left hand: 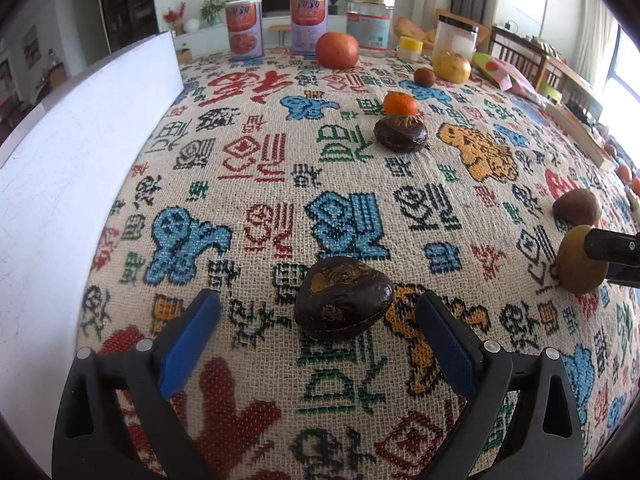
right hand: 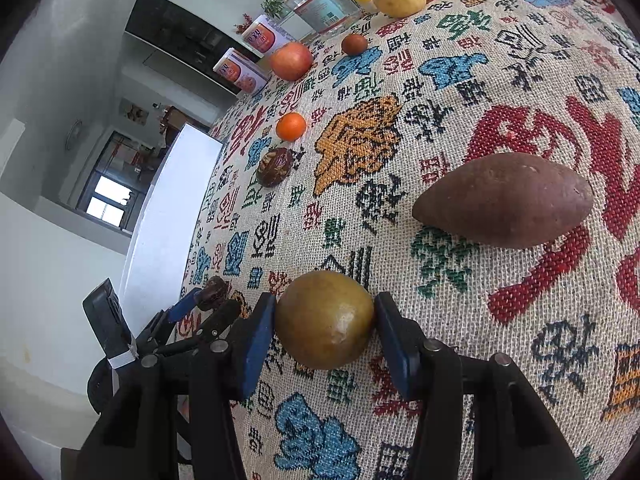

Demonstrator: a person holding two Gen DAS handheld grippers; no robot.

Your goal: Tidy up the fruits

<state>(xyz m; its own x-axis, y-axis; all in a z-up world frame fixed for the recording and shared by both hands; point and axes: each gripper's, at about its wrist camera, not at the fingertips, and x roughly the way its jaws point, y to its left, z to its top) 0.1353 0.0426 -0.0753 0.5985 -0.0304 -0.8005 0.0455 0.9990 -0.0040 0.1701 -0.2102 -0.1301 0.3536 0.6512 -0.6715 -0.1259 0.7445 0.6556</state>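
Observation:
My left gripper is open; a dark brown water chestnut lies on the patterned cloth between its blue fingers, untouched. My right gripper is shut on a round olive-brown fruit, which rests on the cloth; it also shows in the left wrist view. A brown sweet potato lies just beyond it. Further off lie a second water chestnut, a small orange, a large red-orange fruit, a small brown fruit and a yellow pear.
A white board stands along the table's left side. Two purple-labelled cans, a clear jar, a lidded plastic jar and a small yellow cup line the far edge.

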